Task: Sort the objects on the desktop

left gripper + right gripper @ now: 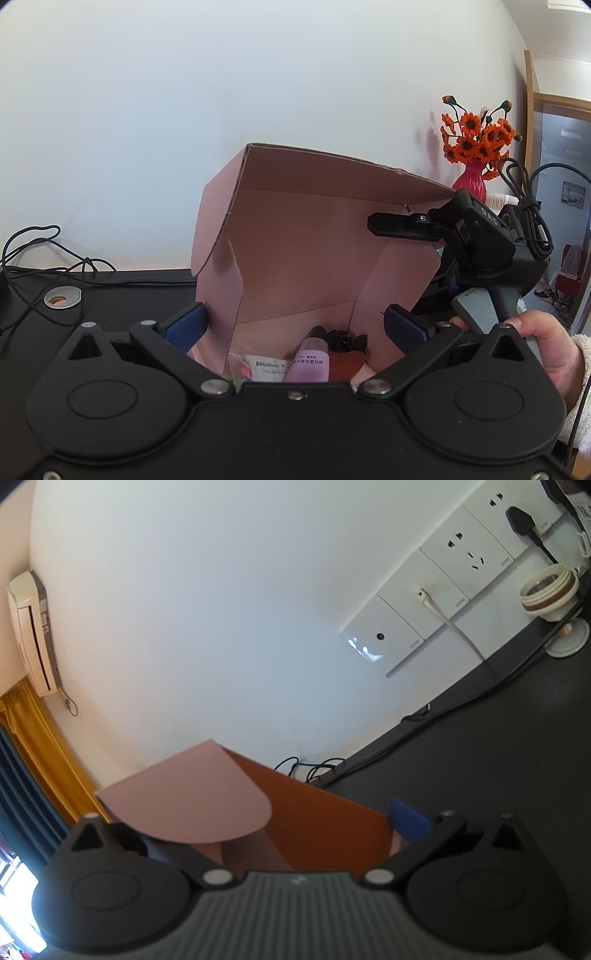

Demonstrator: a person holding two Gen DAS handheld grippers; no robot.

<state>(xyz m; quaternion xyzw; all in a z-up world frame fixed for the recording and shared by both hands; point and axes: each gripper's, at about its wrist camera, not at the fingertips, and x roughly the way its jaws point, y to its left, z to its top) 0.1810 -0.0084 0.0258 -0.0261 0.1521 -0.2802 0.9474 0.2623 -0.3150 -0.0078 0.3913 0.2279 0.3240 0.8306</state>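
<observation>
Pink cardboard box [295, 236] stands open on the black table [122, 299], between the left tool's [295, 325] wide fingers; the right tool [406, 225] pinches its lid's right edge.

A pink cardboard box [295, 236] stands open on the black desk, lid raised. Inside lie a pink bottle [312, 360], an alcohol-pad packet [267, 367] and a small black object [341, 339].

Plain white wall [221, 110] behind a black desktop [129, 295] strewn with thin black cables [44, 254]; red ribbed vase of orange flowers [476, 147] by a wooden door frame [532, 110]; white socket panels [454, 579], white wall-mounted air conditioner [31, 631], mustard-yellow curtain [44, 753] beside bright window light.
</observation>
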